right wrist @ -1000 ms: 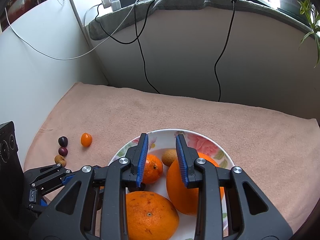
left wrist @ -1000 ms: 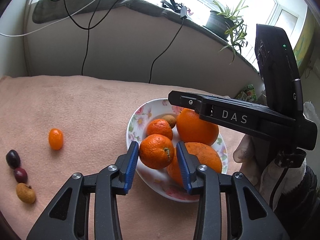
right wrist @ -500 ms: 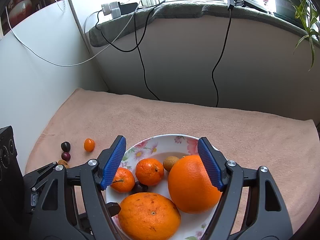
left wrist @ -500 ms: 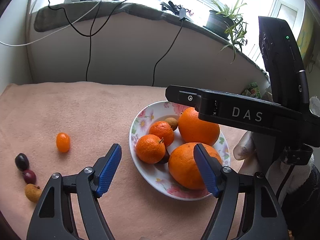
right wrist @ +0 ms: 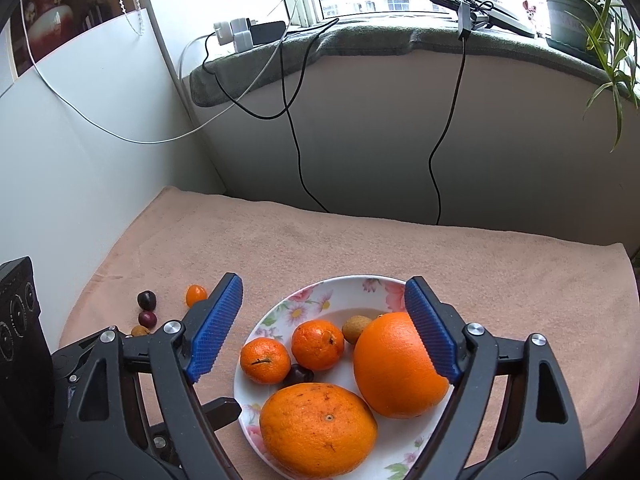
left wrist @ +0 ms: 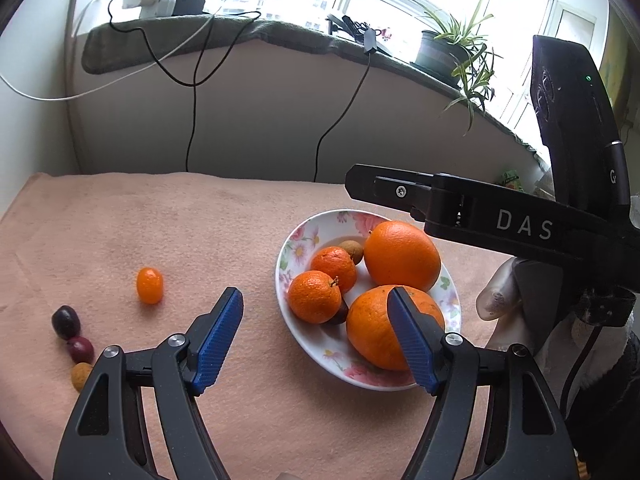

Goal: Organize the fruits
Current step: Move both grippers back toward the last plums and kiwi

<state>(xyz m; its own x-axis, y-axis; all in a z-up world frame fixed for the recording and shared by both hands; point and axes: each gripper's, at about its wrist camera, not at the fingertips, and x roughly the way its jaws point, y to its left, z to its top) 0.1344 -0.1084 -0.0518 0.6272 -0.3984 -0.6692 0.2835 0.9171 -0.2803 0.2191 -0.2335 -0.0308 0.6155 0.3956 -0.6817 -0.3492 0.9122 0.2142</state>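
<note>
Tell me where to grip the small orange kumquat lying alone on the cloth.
Grip the kumquat across its narrow middle, coming from above with the open left gripper. It lies on its side, long axis roughly away from the camera, clear of the dark fruits.

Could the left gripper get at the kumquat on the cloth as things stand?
Probably yes. The left gripper is open and empty, and the kumquat lies alone on the cloth, apart from the plate and the dark fruits, with nothing between.

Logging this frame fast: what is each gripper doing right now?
Left gripper: jaws open, holding nothing.
Right gripper: jaws open, holding nothing, above the floral plate.
</note>
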